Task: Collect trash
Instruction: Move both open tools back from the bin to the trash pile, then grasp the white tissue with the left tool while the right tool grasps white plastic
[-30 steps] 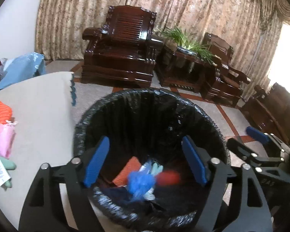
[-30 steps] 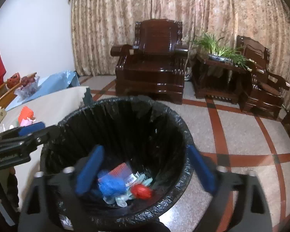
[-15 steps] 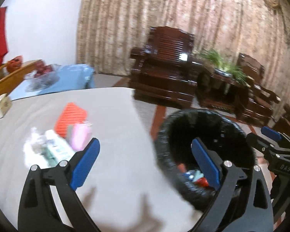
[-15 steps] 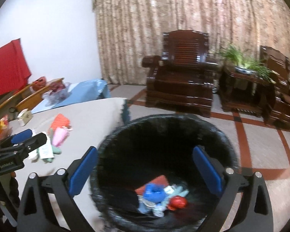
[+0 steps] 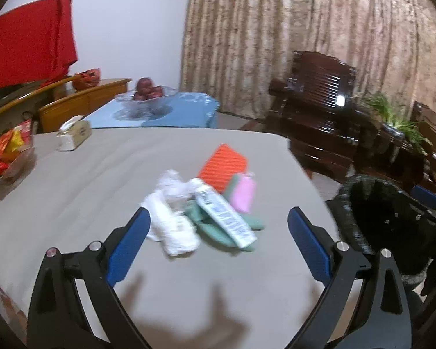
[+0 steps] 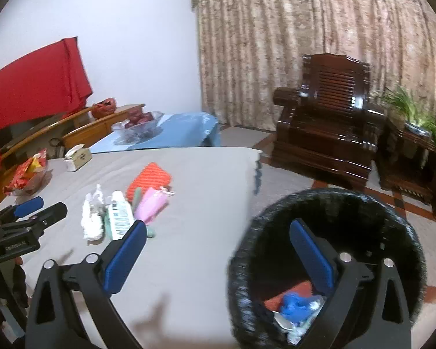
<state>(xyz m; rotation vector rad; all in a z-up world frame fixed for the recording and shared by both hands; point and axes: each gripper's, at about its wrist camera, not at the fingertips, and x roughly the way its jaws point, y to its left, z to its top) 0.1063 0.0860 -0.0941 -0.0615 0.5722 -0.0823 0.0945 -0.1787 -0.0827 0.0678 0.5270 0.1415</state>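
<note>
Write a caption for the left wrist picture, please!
Open left gripper faces a pile of trash on the grey table.

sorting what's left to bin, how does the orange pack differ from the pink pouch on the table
The orange pack is a flat ribbed rectangle; the pink pouch is smooth and narrower. The orange pack is the larger of the two and lies farther back, while the pink pouch lies nearer the cameras, against the pack's near edge and beside the white tube. Both lie flat in the same pile on the grey table, with no claw touching either.
</note>
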